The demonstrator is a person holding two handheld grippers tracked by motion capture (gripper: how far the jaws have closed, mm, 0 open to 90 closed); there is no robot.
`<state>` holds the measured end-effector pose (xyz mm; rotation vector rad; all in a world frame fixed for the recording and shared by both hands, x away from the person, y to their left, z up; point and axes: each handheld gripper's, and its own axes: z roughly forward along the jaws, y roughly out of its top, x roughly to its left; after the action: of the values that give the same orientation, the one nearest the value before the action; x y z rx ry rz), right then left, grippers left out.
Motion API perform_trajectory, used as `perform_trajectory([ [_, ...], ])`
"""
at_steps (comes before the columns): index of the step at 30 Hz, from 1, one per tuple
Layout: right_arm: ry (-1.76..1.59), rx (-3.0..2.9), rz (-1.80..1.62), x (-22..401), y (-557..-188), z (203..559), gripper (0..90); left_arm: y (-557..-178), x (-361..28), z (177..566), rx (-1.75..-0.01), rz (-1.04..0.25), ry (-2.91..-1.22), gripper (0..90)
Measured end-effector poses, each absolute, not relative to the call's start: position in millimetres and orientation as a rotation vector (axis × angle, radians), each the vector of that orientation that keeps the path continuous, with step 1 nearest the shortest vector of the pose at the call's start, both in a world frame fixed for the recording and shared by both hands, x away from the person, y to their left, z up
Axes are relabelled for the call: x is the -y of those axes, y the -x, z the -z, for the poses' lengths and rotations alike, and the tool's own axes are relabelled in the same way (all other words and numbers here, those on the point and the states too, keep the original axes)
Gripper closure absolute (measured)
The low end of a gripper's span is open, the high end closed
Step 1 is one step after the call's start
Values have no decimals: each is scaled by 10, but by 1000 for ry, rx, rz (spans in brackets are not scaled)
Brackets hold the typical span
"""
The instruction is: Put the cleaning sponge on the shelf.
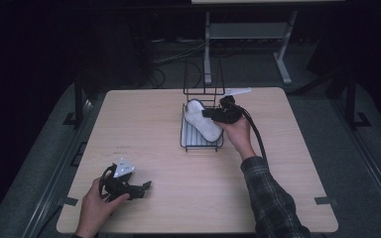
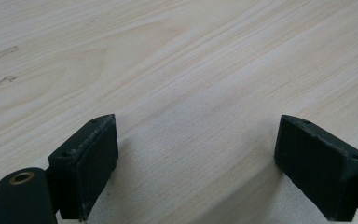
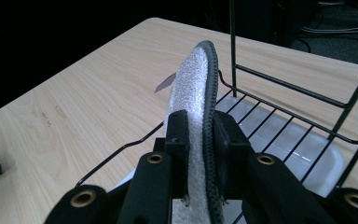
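A white fleecy slipper with a black stitched rim lies tilted in a black wire rack at the table's back middle. My right gripper is shut on the slipper's edge from the right. In the right gripper view its jaws pinch the fleece and the black rim of the slipper, which stands on edge above the rack's wires. My left gripper lies on the table near the front left corner. It is open over bare wood with nothing between its fingers.
A white tray sits under the rack's floor wires, and the rack's tall back frame rises behind. The light wooden table has dark floor around it. A desk frame and cables lie beyond its far edge.
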<state>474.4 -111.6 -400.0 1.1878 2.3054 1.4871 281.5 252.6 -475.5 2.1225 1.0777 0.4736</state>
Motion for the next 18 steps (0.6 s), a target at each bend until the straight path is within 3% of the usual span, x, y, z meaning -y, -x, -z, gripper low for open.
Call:
perform_trajectory([
  [7, -1221, -2311, -1458, 1107, -4783, 4089, 707, -2815, -2526, 4754, -1078, -473, -2123, 127],
  [15, -1226, -2298, -1384, 1144, -4797, 4101, 543, -2815, -2526, 4754, -1077, -473, -2123, 127],
  [18, -1241, -2298, -1383, 1176, -4797, 4091, 532, -2815, -2526, 4755, -1078, -473, -2122, 127],
])
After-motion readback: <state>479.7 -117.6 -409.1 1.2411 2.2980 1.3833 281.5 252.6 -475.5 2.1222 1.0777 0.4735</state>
